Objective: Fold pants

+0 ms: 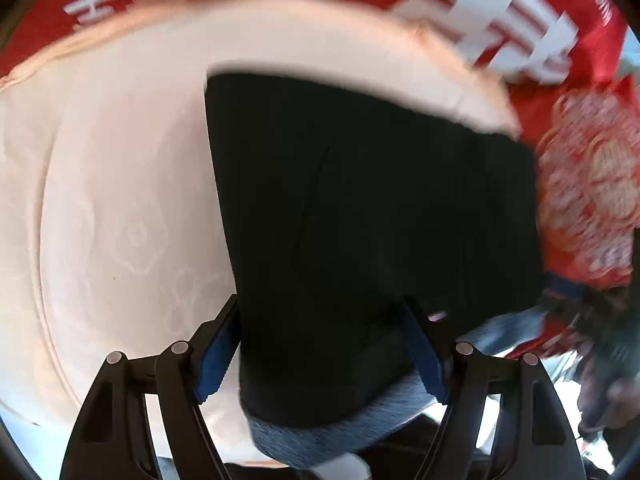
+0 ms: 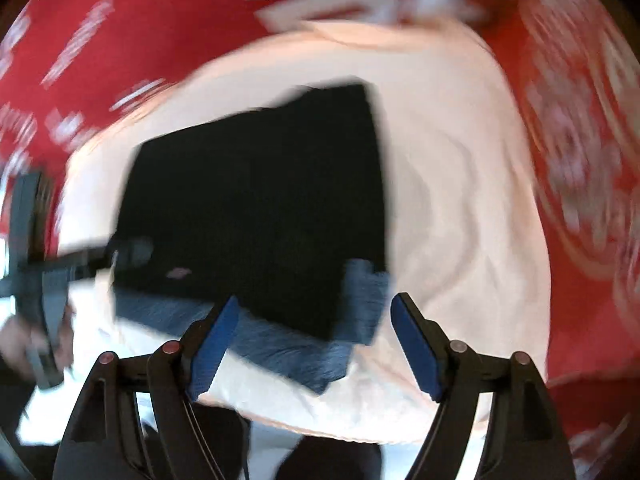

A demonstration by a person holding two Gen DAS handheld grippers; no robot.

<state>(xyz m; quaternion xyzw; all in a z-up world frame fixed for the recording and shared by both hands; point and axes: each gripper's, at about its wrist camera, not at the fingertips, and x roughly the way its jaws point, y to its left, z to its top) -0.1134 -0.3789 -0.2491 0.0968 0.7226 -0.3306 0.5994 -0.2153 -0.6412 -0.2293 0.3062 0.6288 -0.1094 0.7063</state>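
Note:
The black pants (image 1: 380, 208) lie folded into a rough rectangle on a cream cushion (image 1: 120, 200). A blue-grey heathered layer (image 1: 320, 436) shows along their near edge. My left gripper (image 1: 320, 304) is open and its blue-padded fingers (image 1: 218, 348) straddle the near end of the pants without pinching them. In the right wrist view the same black pants (image 2: 256, 208) sit ahead, with the blue-grey edge (image 2: 280, 340) nearest. My right gripper (image 2: 318, 298) is open just over that edge, holding nothing. The left gripper (image 2: 40, 280) appears blurred at the far left, with a hand (image 2: 20, 344) on it.
A red cloth with white characters (image 1: 500, 20) surrounds the cream cushion (image 2: 460, 220). A red-and-white patterned fabric (image 1: 592, 184) bunches at the right of the pants. Both views are smeared by motion.

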